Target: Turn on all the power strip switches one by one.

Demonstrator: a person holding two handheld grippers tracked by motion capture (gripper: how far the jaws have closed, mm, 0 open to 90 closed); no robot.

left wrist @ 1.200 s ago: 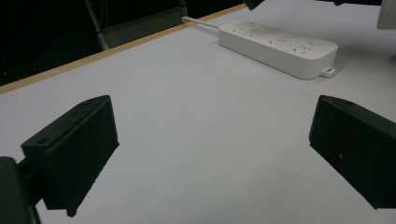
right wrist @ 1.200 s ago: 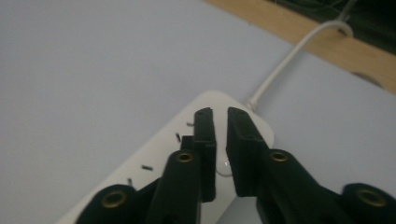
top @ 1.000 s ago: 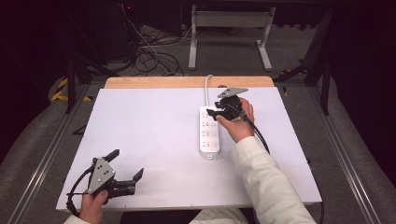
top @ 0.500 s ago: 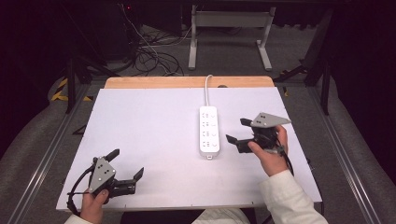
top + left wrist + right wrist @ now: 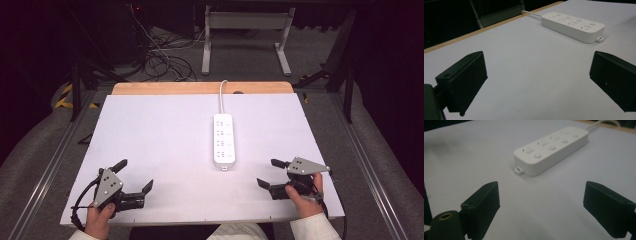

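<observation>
Power strip (image 5: 224,141) lies alone mid-table, both grippers parked wide open and empty at the near corners, left gripper (image 5: 134,182), right gripper (image 5: 269,173) with jaws just opened; work reads finished, next only a fresh reach.

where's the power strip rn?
High view: the power strip lies flat mid-table, right of centre, cord running to the far edge, ahead of the right tongs, untouched.

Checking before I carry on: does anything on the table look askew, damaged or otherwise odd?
Nothing stands out. The white power strip lies flat and straight mid-table, its cable running off the far edge, sockets empty. Both hand-held grippers, left and right, sit open and apart from it near the front edge.
</observation>
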